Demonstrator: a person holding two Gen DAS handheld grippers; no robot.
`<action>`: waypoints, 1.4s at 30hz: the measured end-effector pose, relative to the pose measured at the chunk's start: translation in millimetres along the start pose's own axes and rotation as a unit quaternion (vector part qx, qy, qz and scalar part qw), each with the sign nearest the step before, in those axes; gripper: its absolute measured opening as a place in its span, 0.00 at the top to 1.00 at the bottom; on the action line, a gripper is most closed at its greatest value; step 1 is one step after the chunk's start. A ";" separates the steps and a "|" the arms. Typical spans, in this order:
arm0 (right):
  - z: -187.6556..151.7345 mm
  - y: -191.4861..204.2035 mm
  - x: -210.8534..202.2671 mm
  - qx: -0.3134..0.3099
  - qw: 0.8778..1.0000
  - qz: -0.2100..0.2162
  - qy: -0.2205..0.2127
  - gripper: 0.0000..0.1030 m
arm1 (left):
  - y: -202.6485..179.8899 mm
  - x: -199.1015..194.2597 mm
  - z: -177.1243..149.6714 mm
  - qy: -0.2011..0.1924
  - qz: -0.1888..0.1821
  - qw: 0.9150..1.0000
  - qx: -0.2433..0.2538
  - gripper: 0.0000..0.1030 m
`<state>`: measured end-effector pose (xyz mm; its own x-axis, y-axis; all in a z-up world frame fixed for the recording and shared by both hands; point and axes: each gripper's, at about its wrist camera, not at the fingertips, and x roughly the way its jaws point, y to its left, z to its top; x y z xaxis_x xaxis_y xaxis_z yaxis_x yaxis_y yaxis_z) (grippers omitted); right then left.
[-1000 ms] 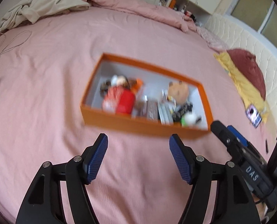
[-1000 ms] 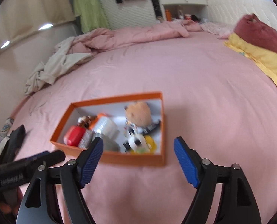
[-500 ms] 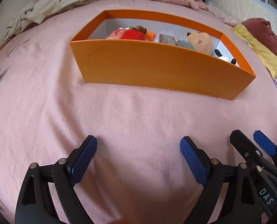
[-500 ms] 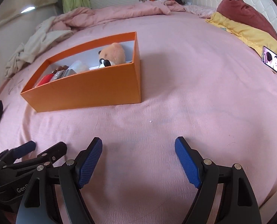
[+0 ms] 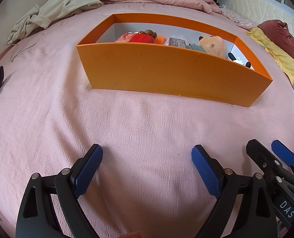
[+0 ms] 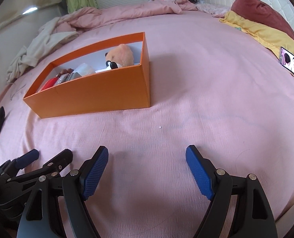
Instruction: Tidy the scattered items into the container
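From the left wrist view, the left gripper (image 5: pixel 147 158) tilted down over the pink bedsheet (image 5: pixel 47 109), jaws spread with nothing between them; one orange box (image 5: pixel 172 79) stood beyond it, holding a plush bear (image 5: pixel 212 45), a red item (image 5: pixel 142 39) and other small things. From the right wrist view, the right gripper (image 6: pixel 147 159) was likewise angled down, jaws apart and empty, the box up and left of it. One phone (image 6: pixel 291 64) lay well right of the box.
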<state>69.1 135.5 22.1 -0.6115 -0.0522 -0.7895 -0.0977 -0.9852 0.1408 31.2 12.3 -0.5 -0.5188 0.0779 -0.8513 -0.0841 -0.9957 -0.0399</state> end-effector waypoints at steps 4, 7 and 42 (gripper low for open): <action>-0.6 0.1 0.3 0.001 1.000 0.000 0.000 0.22 | -0.4 2.3 1.8 0.000 0.002 1.000 -0.001 0.11; -0.8 0.2 0.5 0.002 1.000 0.000 0.000 0.22 | -1.1 2.0 0.4 -0.001 0.003 1.000 -0.002 0.11; -6.5 6.3 -2.0 0.022 1.000 0.003 0.000 0.22 | 5.4 4.9 3.9 -0.001 0.022 0.999 -0.024 0.10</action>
